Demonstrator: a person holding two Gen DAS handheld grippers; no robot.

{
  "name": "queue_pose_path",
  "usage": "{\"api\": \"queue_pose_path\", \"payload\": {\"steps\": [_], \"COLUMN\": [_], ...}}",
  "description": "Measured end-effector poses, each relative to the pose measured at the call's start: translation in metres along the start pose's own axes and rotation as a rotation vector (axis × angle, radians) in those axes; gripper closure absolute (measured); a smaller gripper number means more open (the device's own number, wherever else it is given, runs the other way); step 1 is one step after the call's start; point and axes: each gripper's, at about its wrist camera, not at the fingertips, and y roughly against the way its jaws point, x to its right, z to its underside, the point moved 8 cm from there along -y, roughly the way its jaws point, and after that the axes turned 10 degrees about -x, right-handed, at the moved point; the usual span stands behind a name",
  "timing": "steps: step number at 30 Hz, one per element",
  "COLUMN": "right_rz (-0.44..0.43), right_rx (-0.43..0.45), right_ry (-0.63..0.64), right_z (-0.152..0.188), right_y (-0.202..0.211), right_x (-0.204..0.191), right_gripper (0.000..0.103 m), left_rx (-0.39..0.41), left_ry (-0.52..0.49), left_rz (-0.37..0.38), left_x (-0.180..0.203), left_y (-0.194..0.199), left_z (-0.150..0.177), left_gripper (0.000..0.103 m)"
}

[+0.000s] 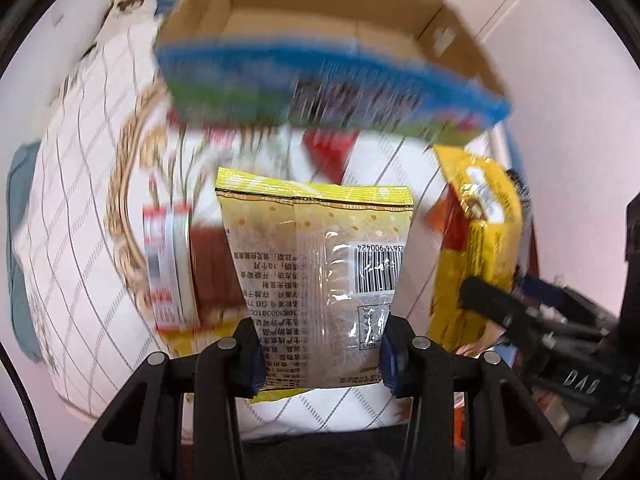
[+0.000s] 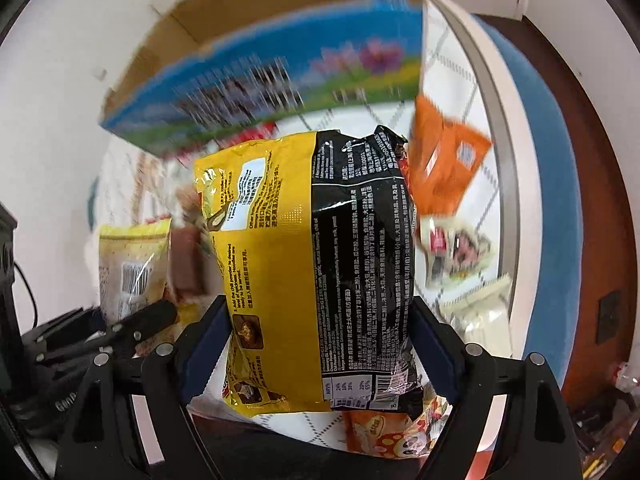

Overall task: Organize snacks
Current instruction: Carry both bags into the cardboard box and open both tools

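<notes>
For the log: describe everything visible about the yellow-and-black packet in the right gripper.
The yellow-and-black packet is a glossy, crinkled plastic pouch, plump with contents. Its back faces the right wrist camera: a yellow panel on the left with small food pictures and cooking instructions, a black panel on the right dense with white print and a nutrition table. It stands roughly upright, sealed, pinched near its lower part between the fingers of the right gripper. It is held in front of the cardboard box. The left wrist view shows its yellow edge.
</notes>
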Motion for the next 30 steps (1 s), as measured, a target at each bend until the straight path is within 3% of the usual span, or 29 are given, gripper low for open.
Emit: {"api": "queue_pose_path", "payload": {"steps": [4, 10, 13, 16, 21, 30], "right_rz": [-0.034, -0.01, 0.027, 0.056, 0.07, 0.085], "right_rx": [0.07, 0.185, 0.194, 0.153, 0.058, -0.072], "right_ry": [0.018, 0.06, 0.068, 0.064, 0.055, 0.028], "right_z": [-0.033, -0.123, -0.172, -0.215, -0.264, -0.291], "right_y": [0.046, 0.097, 0.093, 0.071, 0.028, -0.037], "right_x": [-0.011, -0.029, -0.032, -0.032, -0.029, -0.014], "right_gripper": [0.015, 0.015, 0.015, 0.015, 0.015, 0.015], "left_rx": [0.074, 0.156, 0.13, 0.05, -0.053, -0.155], "left_ry": [-0.038, -0.056, -0.025, 0.023, 0.072, 0.088], "left_rz": [0.022, -0.024, -0.036, -0.014, -0.014, -0.036], "left_x": [0.029, 0.03, 0.014, -0.002, -0.025, -0.029], "left_y": [0.028, 0.055, 0.041, 0.012, -0.036, -0.076], "left_z": [-0.066, -0.188, -0.235, -0.274, -0.312, -0.327], "left_gripper": [0.062, 0.062, 0.062, 0.062, 0.062, 0.061]}}
